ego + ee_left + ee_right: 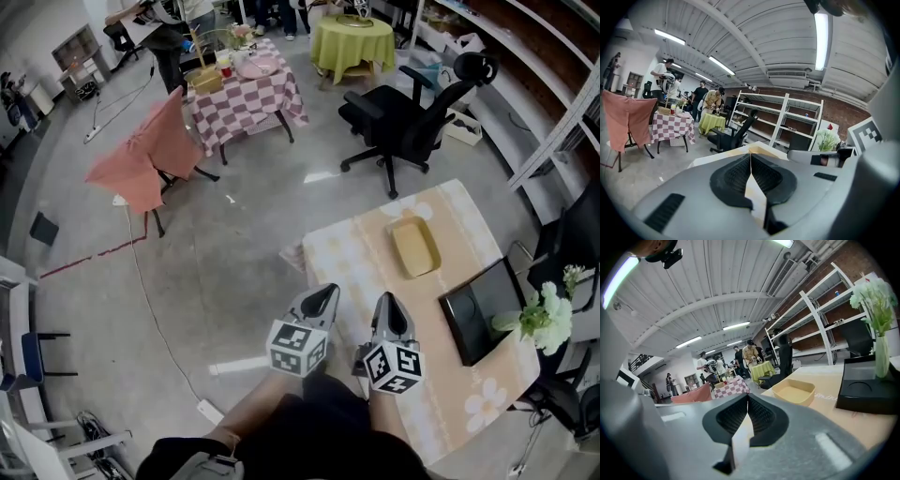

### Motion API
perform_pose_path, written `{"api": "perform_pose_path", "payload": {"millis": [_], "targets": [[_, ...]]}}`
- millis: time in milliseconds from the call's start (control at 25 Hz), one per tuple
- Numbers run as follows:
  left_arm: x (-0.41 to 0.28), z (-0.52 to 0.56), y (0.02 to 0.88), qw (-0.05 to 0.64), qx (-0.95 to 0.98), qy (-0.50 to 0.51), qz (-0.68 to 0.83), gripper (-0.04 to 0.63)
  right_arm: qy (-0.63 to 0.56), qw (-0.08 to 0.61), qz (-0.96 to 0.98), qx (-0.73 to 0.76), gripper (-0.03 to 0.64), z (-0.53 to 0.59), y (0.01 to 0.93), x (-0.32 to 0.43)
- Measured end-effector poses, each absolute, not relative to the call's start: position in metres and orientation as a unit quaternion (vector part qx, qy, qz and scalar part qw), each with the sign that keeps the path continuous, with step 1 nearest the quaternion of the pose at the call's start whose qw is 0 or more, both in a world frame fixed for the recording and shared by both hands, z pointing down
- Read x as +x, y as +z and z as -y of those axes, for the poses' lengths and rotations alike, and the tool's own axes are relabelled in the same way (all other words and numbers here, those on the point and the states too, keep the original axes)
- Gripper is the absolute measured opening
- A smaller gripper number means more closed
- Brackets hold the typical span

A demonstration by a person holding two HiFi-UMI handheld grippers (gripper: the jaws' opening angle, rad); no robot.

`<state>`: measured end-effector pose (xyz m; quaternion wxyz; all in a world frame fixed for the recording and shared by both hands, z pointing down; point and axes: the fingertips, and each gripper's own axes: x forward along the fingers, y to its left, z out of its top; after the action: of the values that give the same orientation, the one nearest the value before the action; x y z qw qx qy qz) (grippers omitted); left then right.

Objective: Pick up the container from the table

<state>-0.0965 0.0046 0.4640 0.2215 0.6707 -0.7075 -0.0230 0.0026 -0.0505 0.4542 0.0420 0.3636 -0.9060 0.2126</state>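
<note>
The left gripper (326,289) and the right gripper (387,298) are held side by side at the near edge of the peach-clothed table (356,253). The left one is over the table's near-left corner and the right one over the cloth itself. Each gripper's jaws are pressed together at the tips, with nothing between them. Each carries a cube with black-and-white square markers, which show patterns but no letters.

Further in, near the middle of that table and well apart from both grippers, lies the container (415,247). It is a shallow yellow rectangular tray standing flat on the cloth, and only its own pale floor shows inside it. The right gripper view shows a faint line of print on the cloth beside it, too blurred to read.

At the table's right side sits a black tray (478,309) with a round recess in its floor. Just beside it is a clear vase of white flowers (548,319).

Beyond the table's far edge stands a black office chair (412,117). Further off are a checked-cloth table (248,98) bearing a basket (206,80) whose contents cannot be made out, and a round green-clothed table (352,42).
</note>
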Motion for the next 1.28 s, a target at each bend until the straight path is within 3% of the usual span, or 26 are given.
{"api": "perform_pose_path", "payload": {"millis": [1280], "targets": [[-0.086, 0.070, 0.482, 0.243, 0.721, 0.007, 0.648, 0.012, 0.286, 0.014, 0.860, 0.423, 0.006, 0.105, 0.482, 0.017]]}}
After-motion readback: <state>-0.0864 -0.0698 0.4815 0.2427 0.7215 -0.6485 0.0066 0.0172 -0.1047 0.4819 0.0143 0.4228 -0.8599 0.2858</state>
